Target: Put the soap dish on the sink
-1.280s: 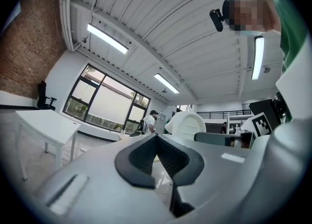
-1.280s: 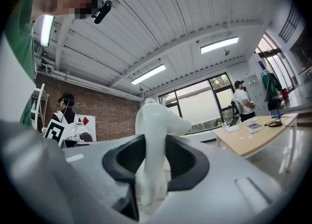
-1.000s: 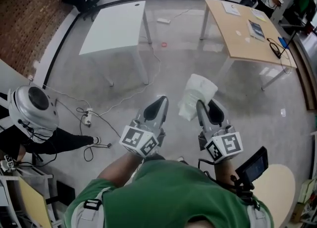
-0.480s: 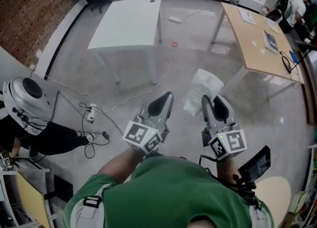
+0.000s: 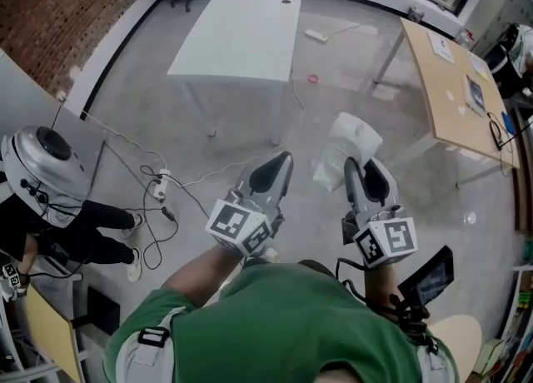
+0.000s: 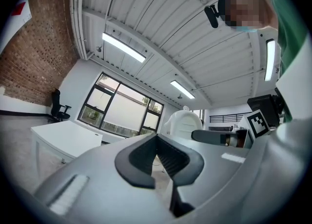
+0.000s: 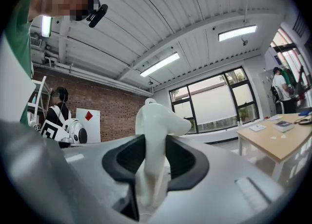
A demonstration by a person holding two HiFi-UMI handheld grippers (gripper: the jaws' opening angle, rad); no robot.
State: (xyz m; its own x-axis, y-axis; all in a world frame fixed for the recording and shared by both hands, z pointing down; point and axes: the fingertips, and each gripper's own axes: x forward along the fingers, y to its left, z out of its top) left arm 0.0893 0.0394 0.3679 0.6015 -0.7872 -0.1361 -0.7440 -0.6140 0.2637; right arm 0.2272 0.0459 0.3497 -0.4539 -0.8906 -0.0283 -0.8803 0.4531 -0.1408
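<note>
The white soap dish hangs over the concrete floor with my right gripper shut on it. In the right gripper view the dish stands up between the two dark pads, its curved upper part rising above them. My left gripper is held beside it, to the left, at about the same height. In the left gripper view its jaws meet at the tips with nothing between them. No sink shows in any view.
A white table stands ahead on the floor and a wooden table to the right. Cables and a power strip lie at the left. A person in black with a silver dome device sits by the grey partition there.
Both grippers have travelled forward across the room together. In the head view the white table and the cables have slid nearer. The dish stays in the right gripper's hold.
</note>
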